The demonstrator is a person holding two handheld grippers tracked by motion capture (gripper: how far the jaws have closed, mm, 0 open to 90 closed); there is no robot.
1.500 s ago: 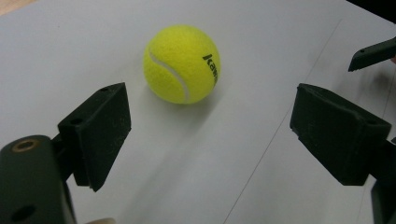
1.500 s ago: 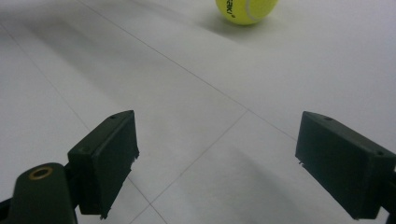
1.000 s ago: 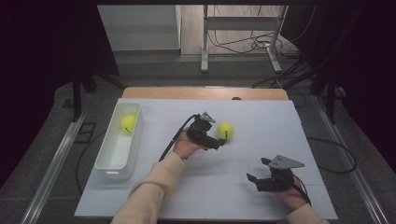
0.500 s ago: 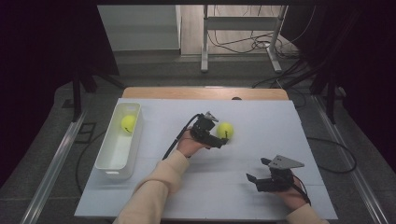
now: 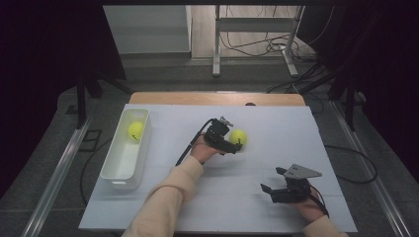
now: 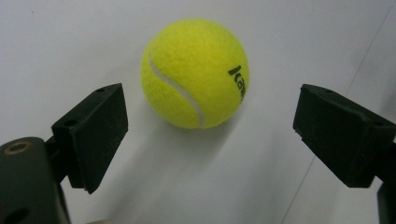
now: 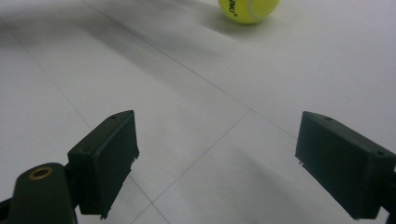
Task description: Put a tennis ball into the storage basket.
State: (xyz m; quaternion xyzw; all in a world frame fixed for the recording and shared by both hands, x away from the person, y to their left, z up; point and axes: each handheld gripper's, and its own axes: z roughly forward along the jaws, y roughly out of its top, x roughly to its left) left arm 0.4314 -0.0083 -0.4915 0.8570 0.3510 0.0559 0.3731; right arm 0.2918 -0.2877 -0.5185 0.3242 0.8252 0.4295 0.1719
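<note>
A yellow tennis ball (image 5: 238,137) rests on the white table near its middle. My left gripper (image 5: 234,144) is at the ball from the left. In the left gripper view the ball (image 6: 195,72) lies just beyond the tips of the black jaws, centred on the gap of my left gripper (image 6: 208,109). Those jaws have just been opening and do not touch it. My right gripper (image 5: 272,180) stands open and empty near the table's front right. In the right gripper view my right gripper (image 7: 210,140) is over bare table, with the ball (image 7: 250,9) far ahead.
A white bin (image 5: 118,170) stands along the table's left side with a second tennis ball (image 5: 136,130) at its far end. Seams run across the white table top (image 5: 296,133). Cables and a metal stand lie on the floor beyond the far edge.
My left gripper has edged to the right, closer to the ball, and sunk a little. The ball and my right gripper have stayed put.
</note>
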